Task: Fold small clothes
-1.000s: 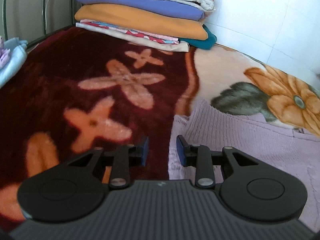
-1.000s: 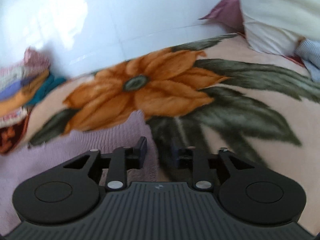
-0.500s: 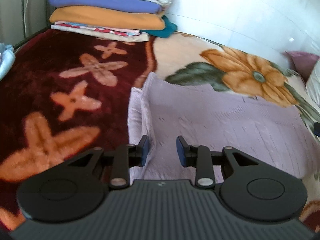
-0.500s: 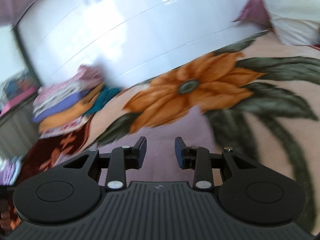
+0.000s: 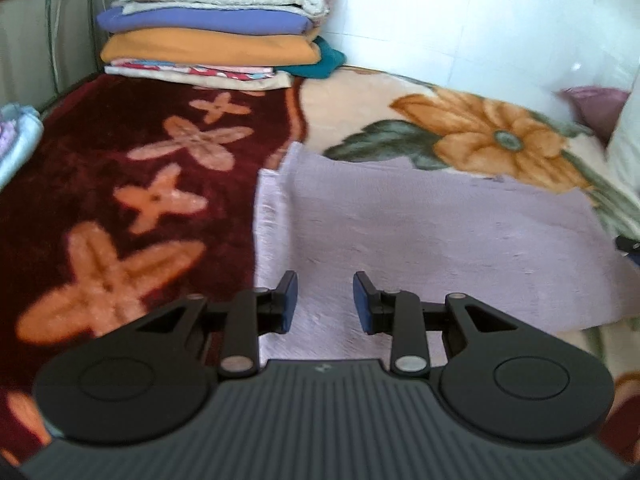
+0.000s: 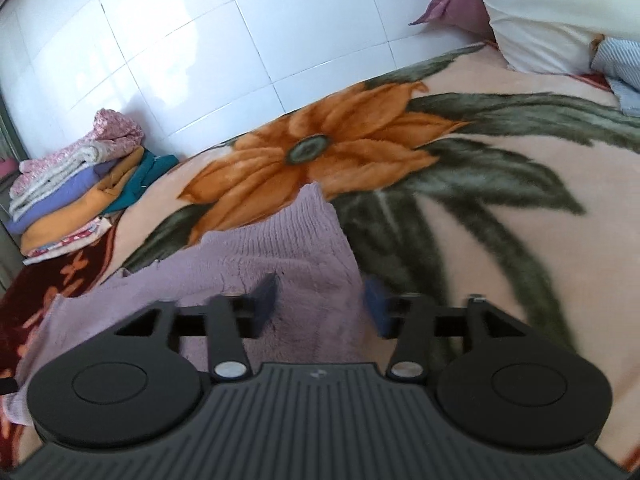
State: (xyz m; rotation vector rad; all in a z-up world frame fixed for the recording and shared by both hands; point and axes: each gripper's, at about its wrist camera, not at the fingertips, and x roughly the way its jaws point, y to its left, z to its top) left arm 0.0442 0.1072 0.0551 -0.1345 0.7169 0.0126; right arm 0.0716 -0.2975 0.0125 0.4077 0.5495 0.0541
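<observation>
While both tilt down over the lilac knit (image 5: pixel 440 232), left tool (image 5: pixel 325 302) gapes empty (right tool (image 6: pixel 320 304) opening).

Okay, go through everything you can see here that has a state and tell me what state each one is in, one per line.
Lilac knit garment: lying flat on the blanket, left edge folded over, not gripped.
Stack of clothes: folded and piled by the wall.
Left gripper: jaws apart, nothing between them, above the garment.
Right gripper: jaws opening, nothing pinched, over the garment's edge.
Floral blanket: spread out flat.
</observation>
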